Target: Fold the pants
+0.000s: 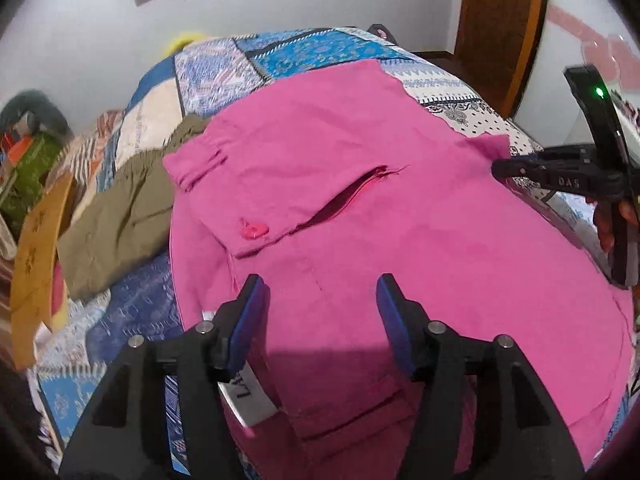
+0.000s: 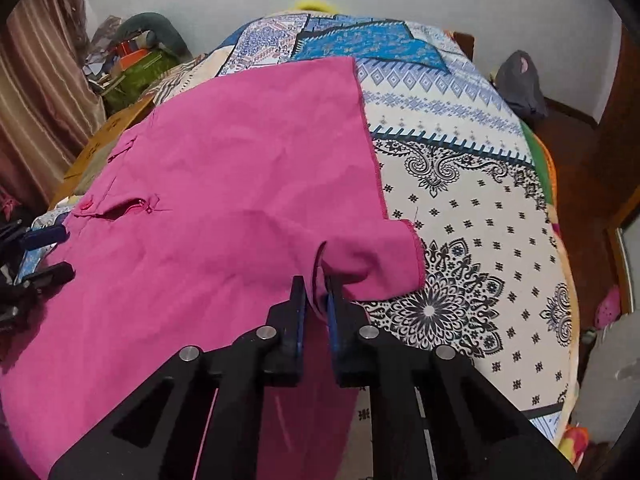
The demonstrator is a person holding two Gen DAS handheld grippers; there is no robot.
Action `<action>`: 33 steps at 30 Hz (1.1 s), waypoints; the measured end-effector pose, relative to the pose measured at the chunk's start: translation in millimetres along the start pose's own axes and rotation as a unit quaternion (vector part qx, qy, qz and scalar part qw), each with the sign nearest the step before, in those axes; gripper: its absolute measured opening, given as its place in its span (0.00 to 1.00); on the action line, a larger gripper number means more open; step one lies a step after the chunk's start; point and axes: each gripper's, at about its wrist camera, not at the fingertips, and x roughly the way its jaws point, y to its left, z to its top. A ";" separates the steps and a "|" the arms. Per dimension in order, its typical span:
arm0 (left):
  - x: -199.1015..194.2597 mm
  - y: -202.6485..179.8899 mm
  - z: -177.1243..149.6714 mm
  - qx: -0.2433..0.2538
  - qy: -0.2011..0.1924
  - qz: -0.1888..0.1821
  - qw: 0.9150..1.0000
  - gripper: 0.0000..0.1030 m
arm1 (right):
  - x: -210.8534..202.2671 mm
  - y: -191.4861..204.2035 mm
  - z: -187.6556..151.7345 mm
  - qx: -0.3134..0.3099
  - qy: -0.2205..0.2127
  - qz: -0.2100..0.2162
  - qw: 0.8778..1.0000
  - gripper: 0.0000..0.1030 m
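Observation:
Pink pants [image 1: 360, 208] lie spread on a patterned bedsheet [image 1: 312, 48], with an open zip fly and a pink button [image 1: 253, 232] facing up. My left gripper [image 1: 318, 292] is open just above the waist end, with nothing between its blue pads. In the right wrist view the pants [image 2: 220, 184] cover the left half of the bedsheet [image 2: 472, 184]. My right gripper [image 2: 316, 288] is shut on a bunched hem edge of a pant leg and lifts it slightly. The right gripper also shows in the left wrist view [image 1: 520, 170], and the left gripper in the right wrist view [image 2: 48, 252].
An olive-green garment [image 1: 120, 208] lies left of the pants. A white label [image 1: 252, 396] sticks out by the left finger. A wooden bed frame [image 1: 34, 280] runs along the left. Clutter [image 2: 132, 64] sits at the far left, and a wooden door [image 1: 500, 20] at the right.

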 end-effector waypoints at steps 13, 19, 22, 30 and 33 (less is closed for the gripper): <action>-22.7 59.2 23.6 -0.059 -0.046 0.049 0.996 0.61 | -43.1 10.1 20.3 -0.044 -0.030 -0.035 0.998 0.22; -8.9 103.5 55.7 -0.096 -0.067 0.073 0.990 0.62 | -58.8 9.4 64.8 -0.047 -0.096 -0.058 0.993 0.47; 11.2 125.9 69.8 -0.114 -0.063 0.090 0.987 0.62 | -46.3 8.7 86.8 -0.044 -0.100 -0.054 0.993 0.47; 78.9 154.6 86.1 -0.124 -0.032 0.081 0.988 0.62 | 11.4 0.6 127.3 -0.037 -0.080 -0.040 0.995 0.47; 100.5 161.9 86.8 -0.125 -0.023 0.070 0.989 0.62 | 35.5 -2.4 137.1 -0.032 -0.065 -0.036 0.997 0.47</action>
